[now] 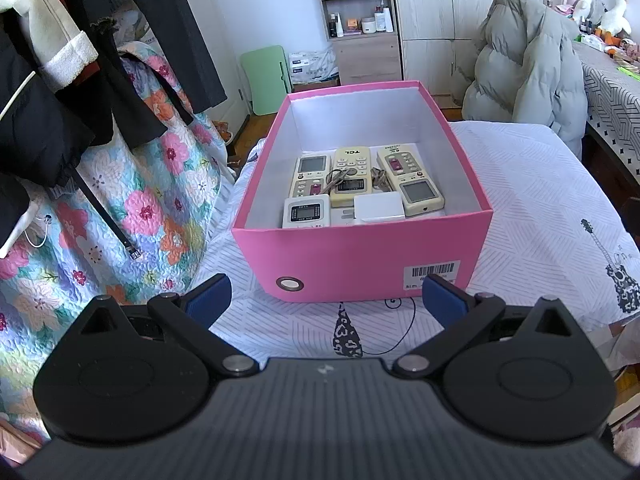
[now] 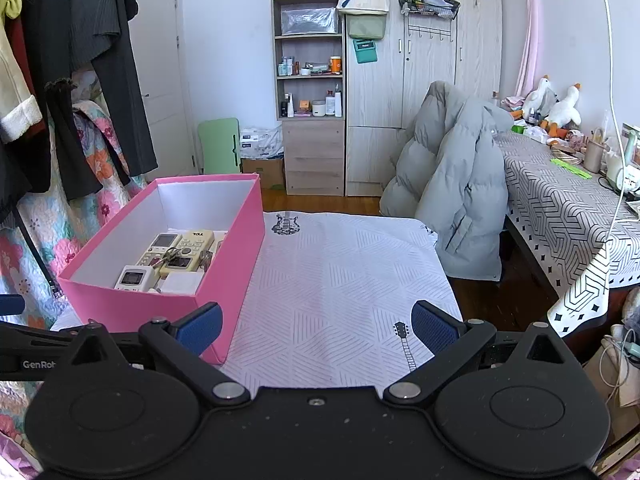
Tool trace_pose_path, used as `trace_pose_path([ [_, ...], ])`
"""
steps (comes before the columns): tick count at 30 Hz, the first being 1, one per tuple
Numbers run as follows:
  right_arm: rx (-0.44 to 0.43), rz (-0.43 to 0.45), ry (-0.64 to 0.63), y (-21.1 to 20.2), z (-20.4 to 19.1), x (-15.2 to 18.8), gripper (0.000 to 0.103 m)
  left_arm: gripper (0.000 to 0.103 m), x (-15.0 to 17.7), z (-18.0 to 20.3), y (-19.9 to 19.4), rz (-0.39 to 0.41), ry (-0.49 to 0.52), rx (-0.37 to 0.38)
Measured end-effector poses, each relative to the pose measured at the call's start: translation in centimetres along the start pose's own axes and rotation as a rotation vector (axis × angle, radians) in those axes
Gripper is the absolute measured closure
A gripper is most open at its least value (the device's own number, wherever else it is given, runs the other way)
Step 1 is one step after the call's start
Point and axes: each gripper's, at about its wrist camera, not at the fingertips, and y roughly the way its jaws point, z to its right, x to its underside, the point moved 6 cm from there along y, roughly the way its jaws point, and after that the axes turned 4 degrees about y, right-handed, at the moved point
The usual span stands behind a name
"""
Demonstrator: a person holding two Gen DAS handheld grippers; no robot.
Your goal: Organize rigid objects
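A rectangular pink cardboard box [image 1: 362, 256], white and smooth inside, stands lidless on a bench draped in a white cloth [image 1: 532, 200] with raised chevron lines and small printed guitars. Flat on the box floor lie several slab-shaped plastic remotes: a cream one marked TCL [image 1: 352, 170] in the middle, a grey-screened one [image 1: 309, 176] to its left, another cream one [image 1: 410, 178] to its right, and a small white one [image 1: 306, 212] at the near wall. A glossy white square block [image 1: 380, 208] rests beside that, and a bunch of metal keys [image 1: 336, 180] lies across the remotes.

The left hand-held gripper [image 1: 326, 294] hovers before the box's near wall, its blue ribbed pads spread wide and gripping nothing. The right hand-held gripper [image 2: 316, 322] is likewise spread wide and unladen, above the cloth, with the box's corner just beside its left pad.
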Motion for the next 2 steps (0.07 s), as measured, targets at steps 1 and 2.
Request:
trace_pose_path([
  [1,0.000,-0.001,-0.001,0.01,-0.03,0.00,0.001,0.000,0.00,0.00,0.00,0.000,-0.001,0.000],
  [2,0.000,-0.001,-0.002,0.01,-0.06,0.00,0.001,0.000,-0.02,-0.01,-0.05,0.000,-0.002,0.000],
])
